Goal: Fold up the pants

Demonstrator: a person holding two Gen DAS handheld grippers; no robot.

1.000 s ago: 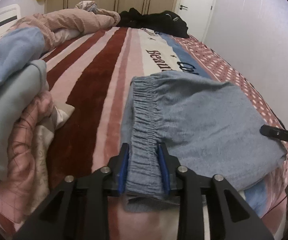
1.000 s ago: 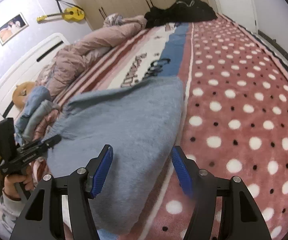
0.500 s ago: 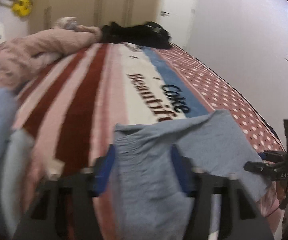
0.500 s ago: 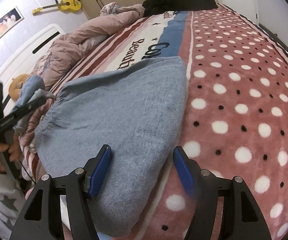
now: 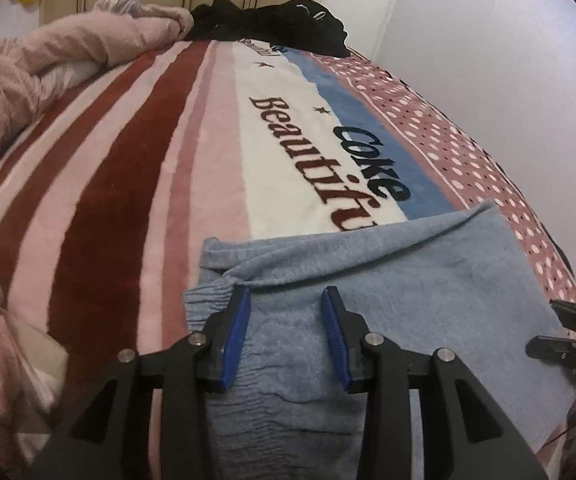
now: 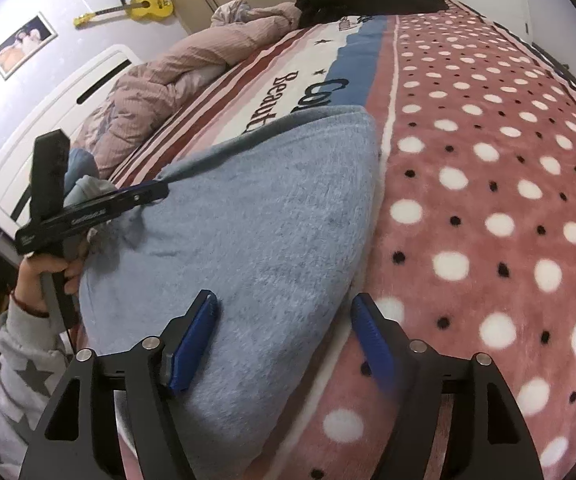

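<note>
— Pants lay folded on the bed, near its edge. Left gripper was clamped on the waistband, carrying it across.

— And the right gripper?

— Its jaws had just been opening, astride a corner, gripping nothing.

— Risk?

— With nothing pinning that corner, the dragged layer could bunch or skew.
</note>
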